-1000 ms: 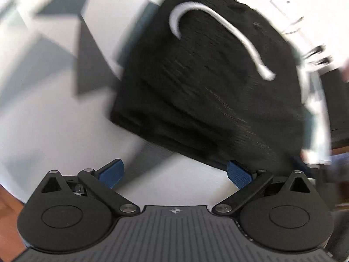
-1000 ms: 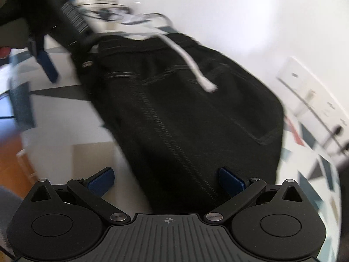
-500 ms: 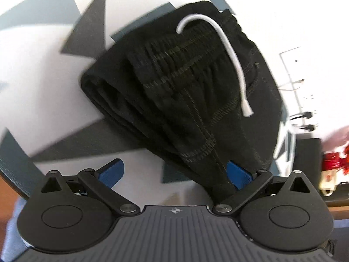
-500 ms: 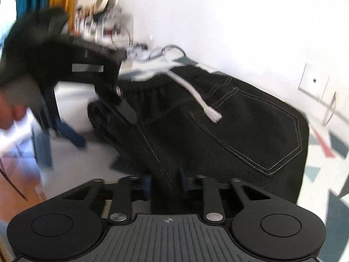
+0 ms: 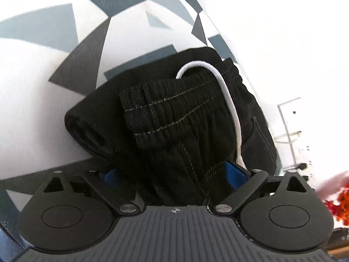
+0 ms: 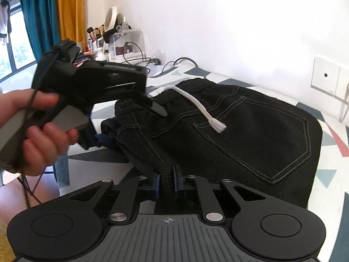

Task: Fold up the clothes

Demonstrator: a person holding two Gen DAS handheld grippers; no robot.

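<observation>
Folded black jeans (image 5: pixel 178 118) with a white drawstring (image 5: pixel 229 104) lie on a table with a triangle-patterned cover (image 5: pixel 65 32). My left gripper (image 5: pixel 172 174) is open, its blue pads either side of the thick folded edge near the waistband. In the right wrist view the jeans (image 6: pixel 250 131) show a back pocket and the drawstring (image 6: pixel 202 113). My right gripper (image 6: pixel 167 181) is shut on a seamed edge of the jeans at their near side. The left gripper (image 6: pixel 104 135), held by a hand, reaches the jeans from the left.
A white wall with sockets (image 6: pixel 327 79) stands behind the table. Makeup brushes, jars and cables (image 6: pixel 122 43) crowd the far left end. Teal and yellow curtains (image 6: pixel 50 11) hang beyond. Wooden floor (image 6: pixel 19 196) lies past the table's left edge.
My left gripper has moved forward, so the folded waistband end now sits between its open fingers. My right gripper, open a second ago, has stayed shut on the seam since half a second ago.
</observation>
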